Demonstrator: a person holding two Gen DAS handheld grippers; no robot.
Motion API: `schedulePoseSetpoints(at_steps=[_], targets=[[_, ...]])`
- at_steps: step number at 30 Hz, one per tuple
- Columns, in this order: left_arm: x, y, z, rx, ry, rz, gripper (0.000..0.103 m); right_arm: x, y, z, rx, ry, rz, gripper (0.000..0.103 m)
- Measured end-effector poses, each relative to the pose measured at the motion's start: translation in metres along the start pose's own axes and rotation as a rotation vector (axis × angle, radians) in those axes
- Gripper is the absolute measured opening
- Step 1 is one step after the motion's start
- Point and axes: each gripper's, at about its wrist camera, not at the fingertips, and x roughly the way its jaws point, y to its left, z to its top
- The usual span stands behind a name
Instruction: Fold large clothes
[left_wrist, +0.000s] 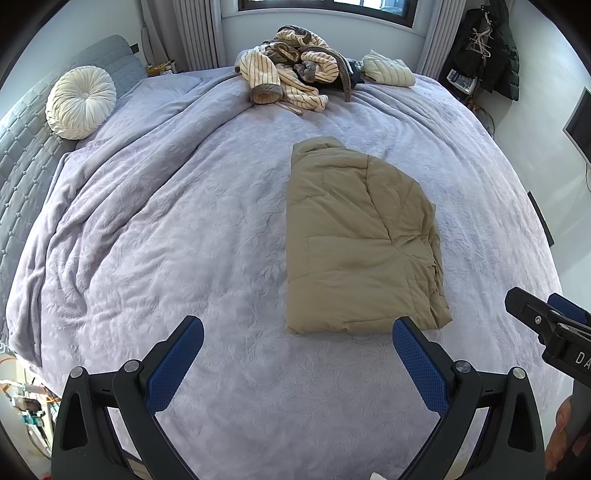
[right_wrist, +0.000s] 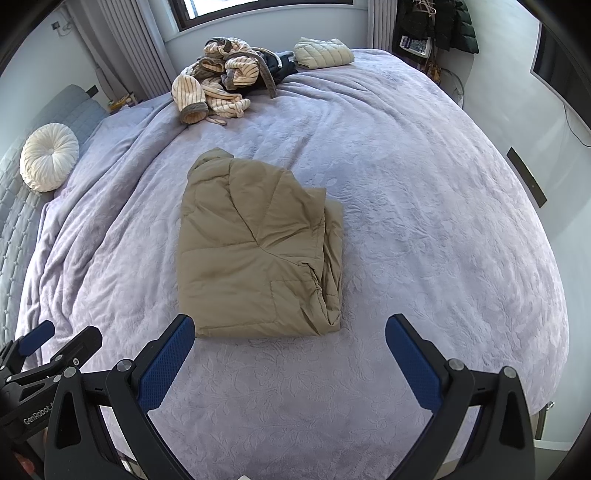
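**Tan jacket lies folded, both grippers free above the near edge of the bed**

Above the near edge of the bed, the left gripper (left_wrist: 297, 328) hangs with its blue-padded fingers (left_wrist: 184, 354) spread wide and nothing between them. The right gripper (right_wrist: 290, 326) stands the same way, fingers apart and empty, just beside its partner; each shows at the edge of the other's view. Neither touches cloth, which suggests they are held clear so the garment can settle, or so the next piece can be chosen.

Just beyond the fingertips lies the tan padded jacket (left_wrist: 354, 236), already folded lengthwise into a narrow block on the lavender blanket (left_wrist: 184, 221). Its collar end points toward the window, its hem end toward the grippers. One long edge is a smooth fold; the other, on the right, shows stacked layers and a little loose fabric near the hem corner. Judging by that shape, it may want one more fold end to end, and the hem lies close at hand for it. The puffy filling looks likely to spring open unless pressed.

Farther off, near the far edge of the bed, a striped robe (left_wrist: 291, 70) lies in a crumpled heap, apparently waiting its turn. Beside it rests a pale quilted garment (left_wrist: 388, 70), folded compact. A round white cushion (left_wrist: 81, 101) leans against the grey headboard (left_wrist: 22, 147) at the left.
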Motion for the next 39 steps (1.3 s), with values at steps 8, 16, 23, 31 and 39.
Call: schedulePoseSetpoints(at_steps=[8, 16, 23, 31, 39], targets=[[0.0, -0.001, 0.001, -0.001, 0.001, -0.001, 0.102, 0.0, 0.0, 0.0, 0.001, 0.0, -0.002, 0.103], [0.001, 0.0, 0.001, 0.0, 0.001, 0.0, 0.102, 0.0, 0.0, -0.001, 0.001, 0.0, -0.001, 0.103], [0.002, 0.003, 0.0, 0.004, 0.002, 0.005, 0.102, -0.001, 0.001, 0.0, -0.002, 0.001, 0.001, 0.103], [0.002, 0.003, 0.002, 0.006, 0.001, 0.005, 0.102, -0.001, 0.003, -0.001, -0.003, 0.0, -0.001, 0.103], [0.003, 0.009, -0.001, 0.007, -0.002, 0.009, 0.102, -0.002, 0.006, -0.002, -0.013, -0.006, -0.012, 0.103]])
